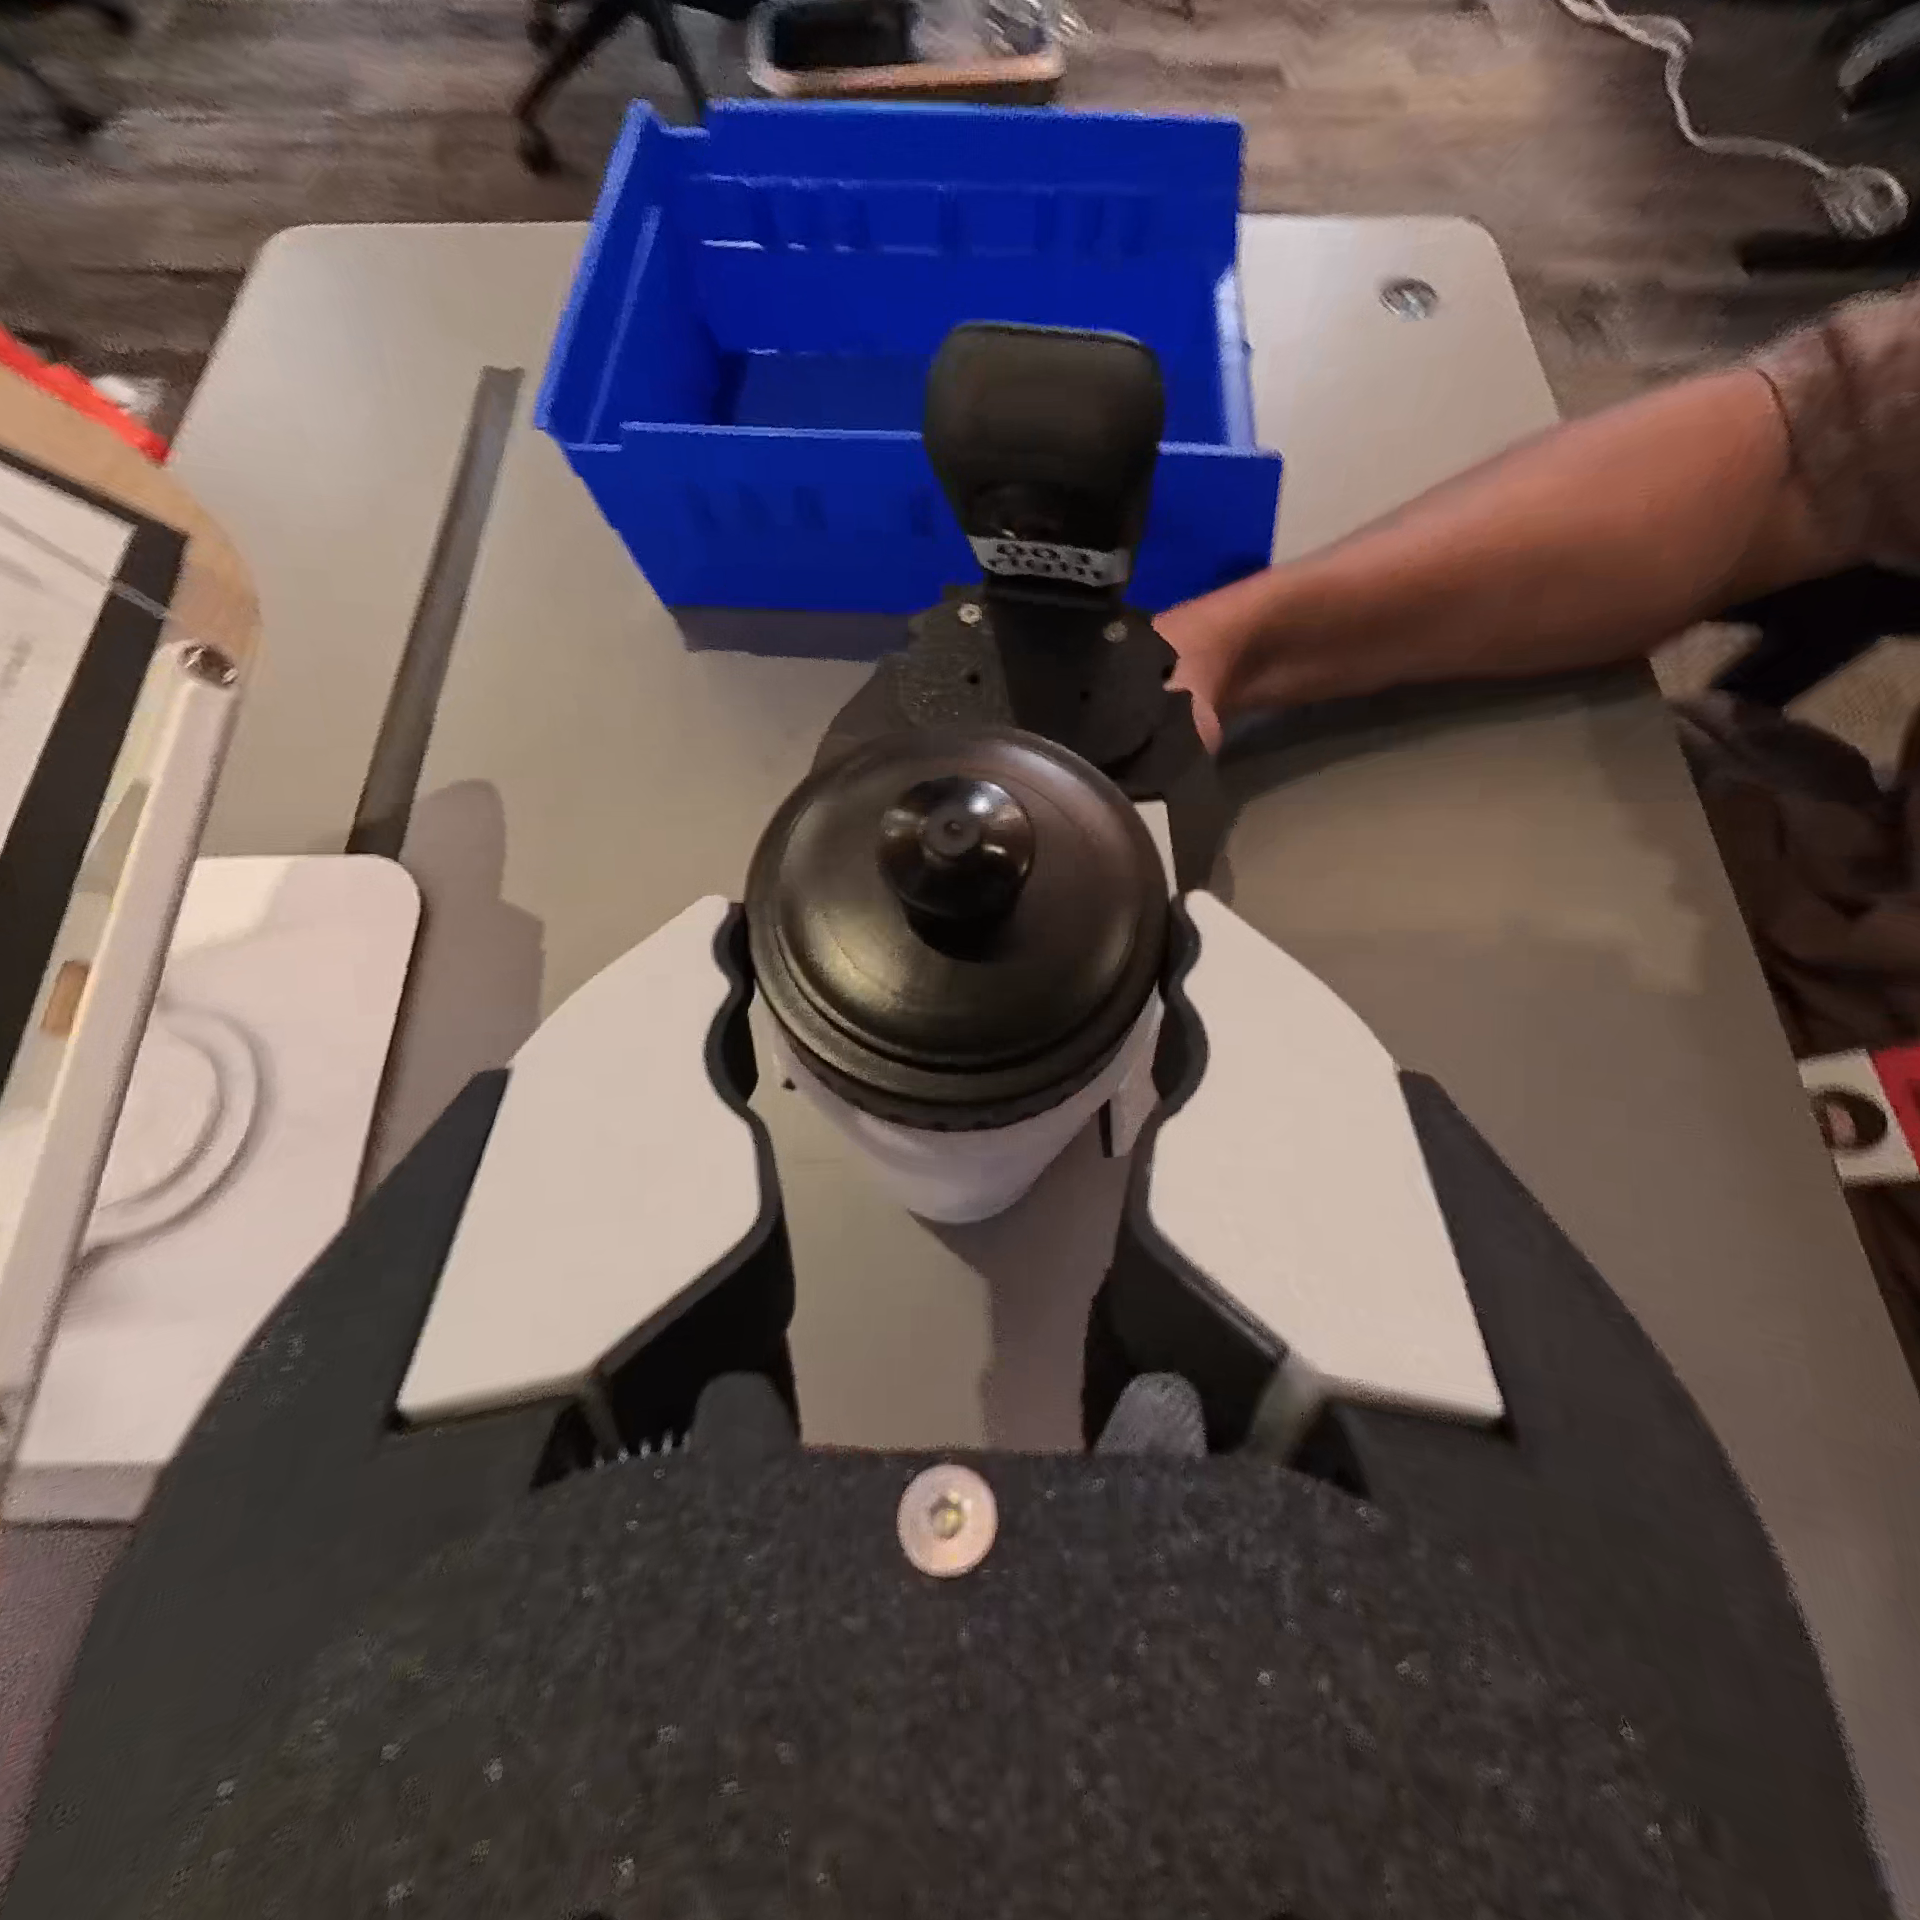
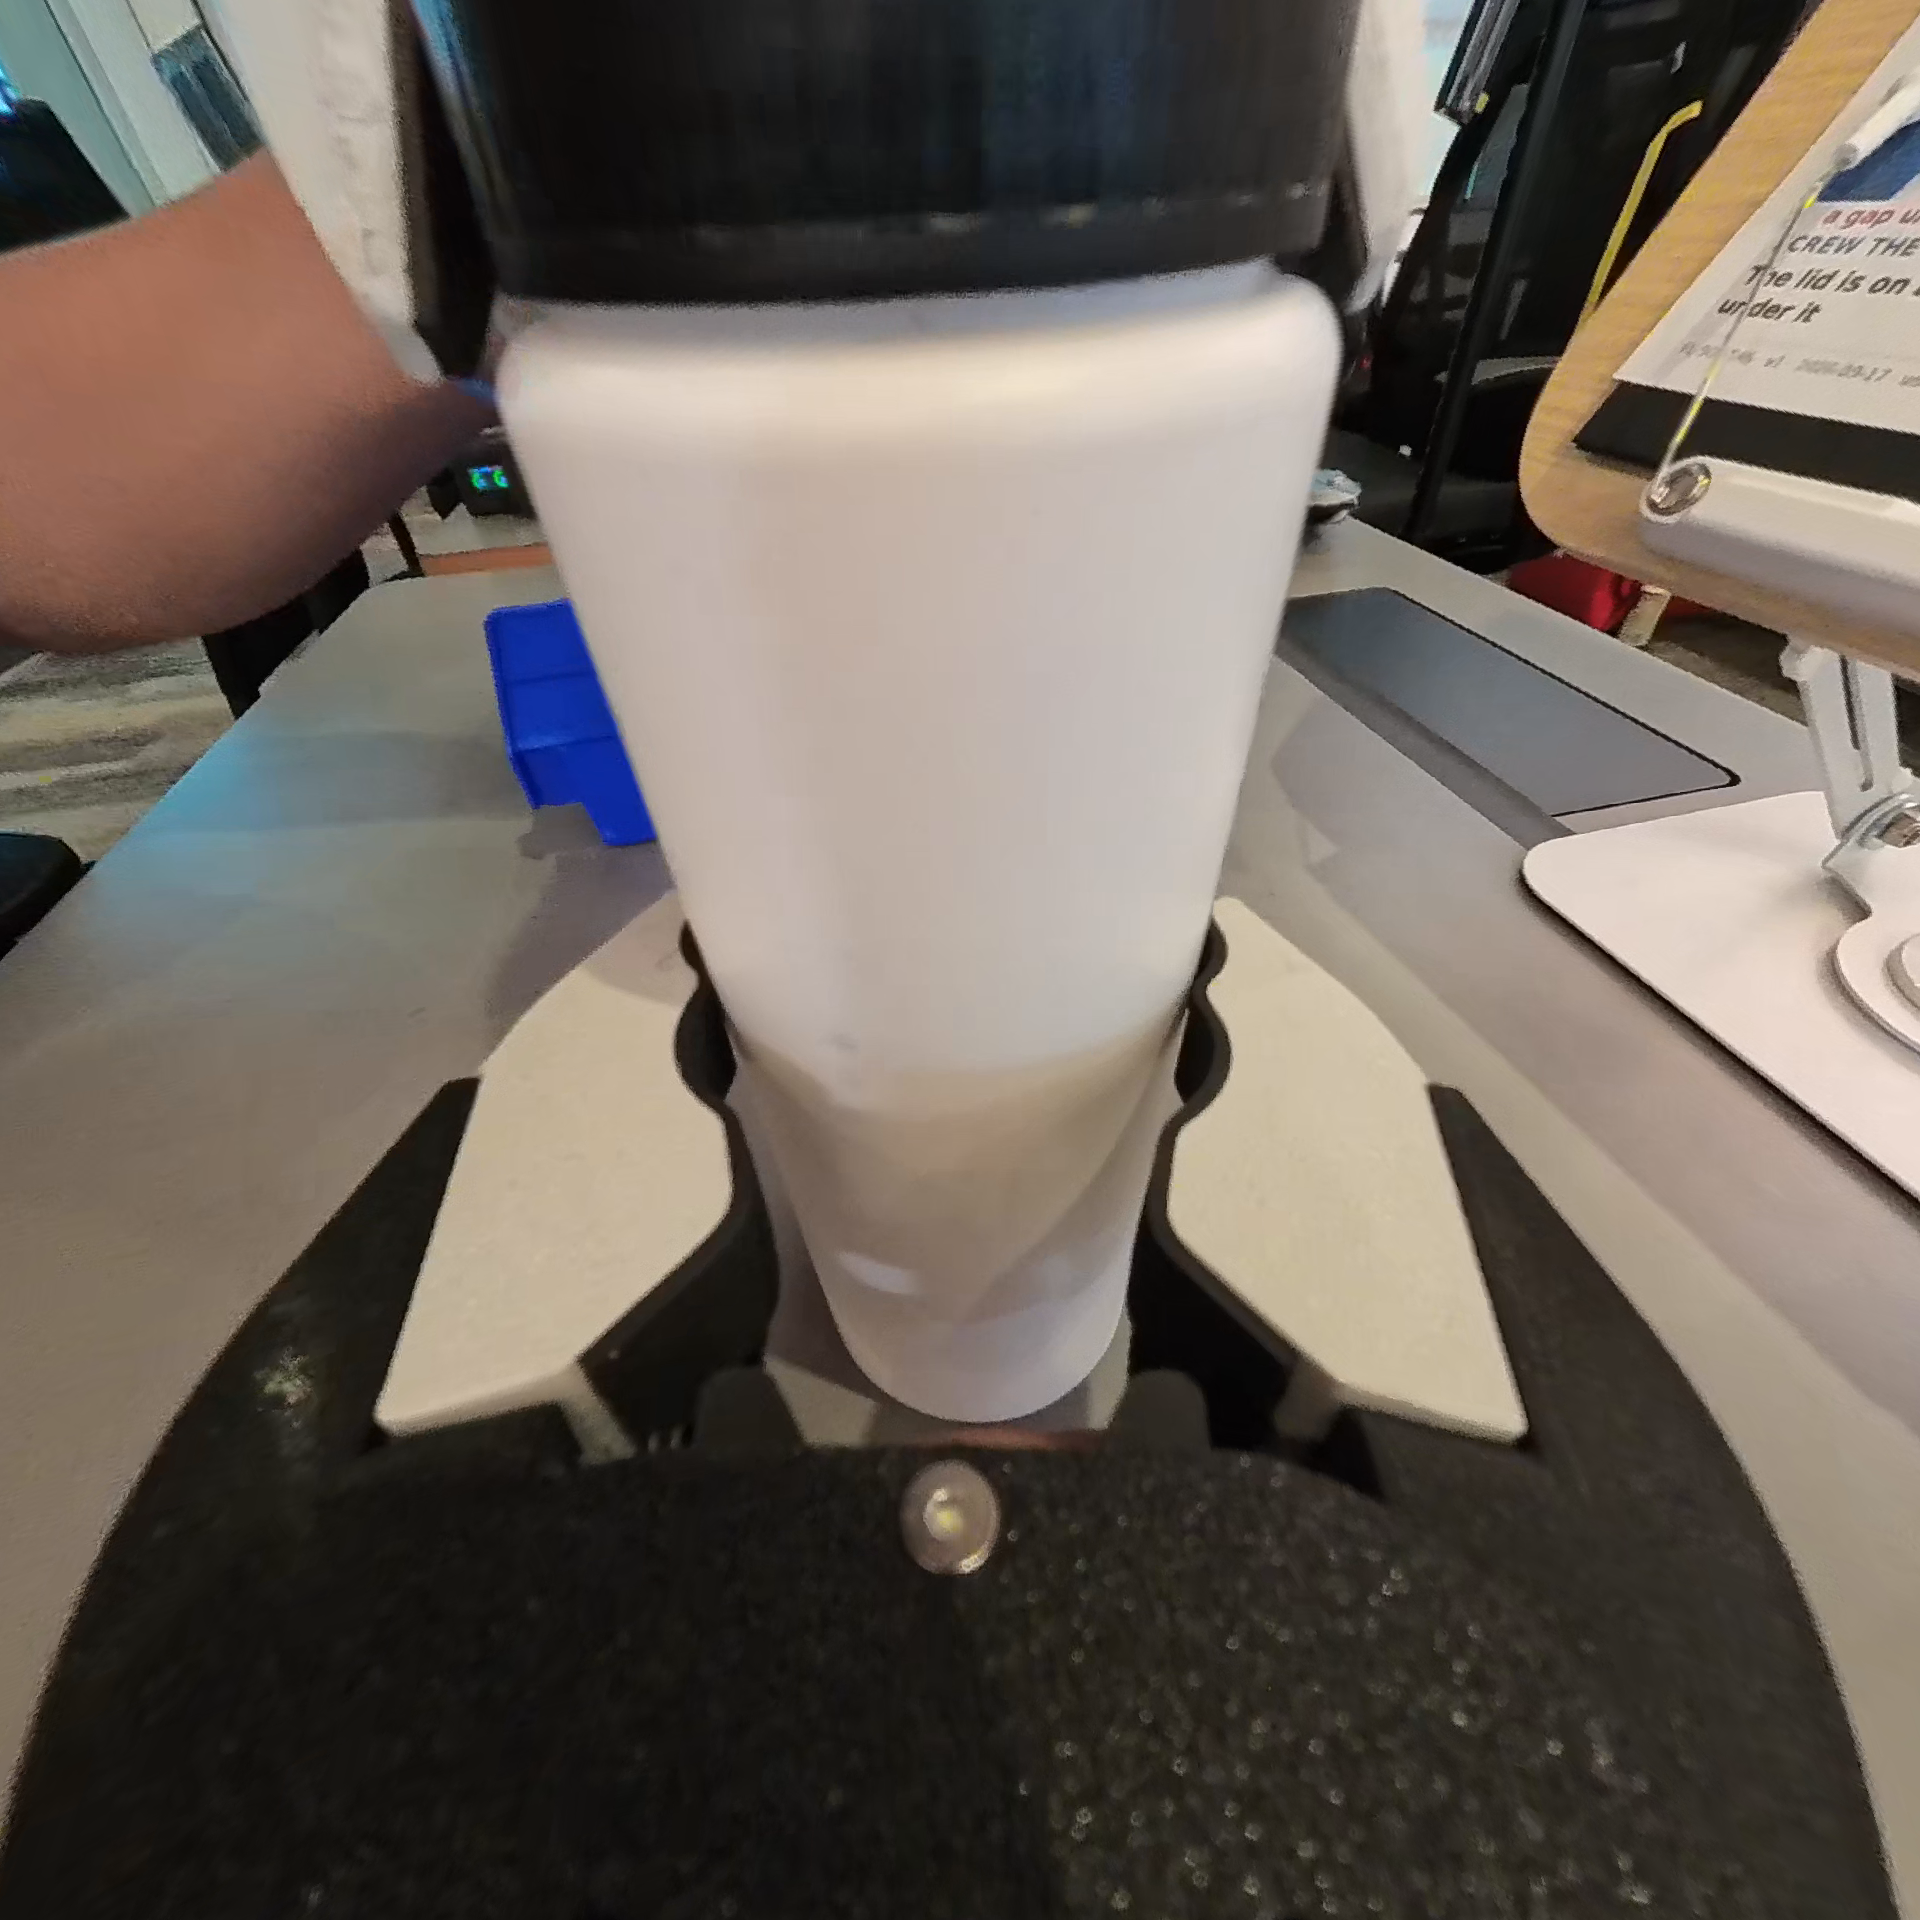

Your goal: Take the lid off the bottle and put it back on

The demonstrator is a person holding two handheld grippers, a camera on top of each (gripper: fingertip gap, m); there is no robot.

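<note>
A white bottle (image 2: 914, 623) stands upright on the grey table (image 1: 1403, 987) with its black domed lid (image 1: 935, 935) on. In the left wrist view I look down on it. My left gripper (image 1: 956, 977) is shut on the lid, both pads against its rim; the right wrist view shows its fingers (image 2: 442, 208) beside the lid (image 2: 904, 125). My right gripper (image 2: 951, 997) is low on the table, with the bottle's lower body between its wide-spread pads; I see no clear press. Its black body (image 1: 1039, 665) shows behind the bottle, held by a hand.
A blue bin (image 1: 727, 312) stands behind the bottle at the table's far side. A person's arm (image 1: 1507, 561) reaches in from the right. A wooden stand with a sheet (image 1: 94, 727) on a white base plate (image 1: 208, 1143) sits at the left.
</note>
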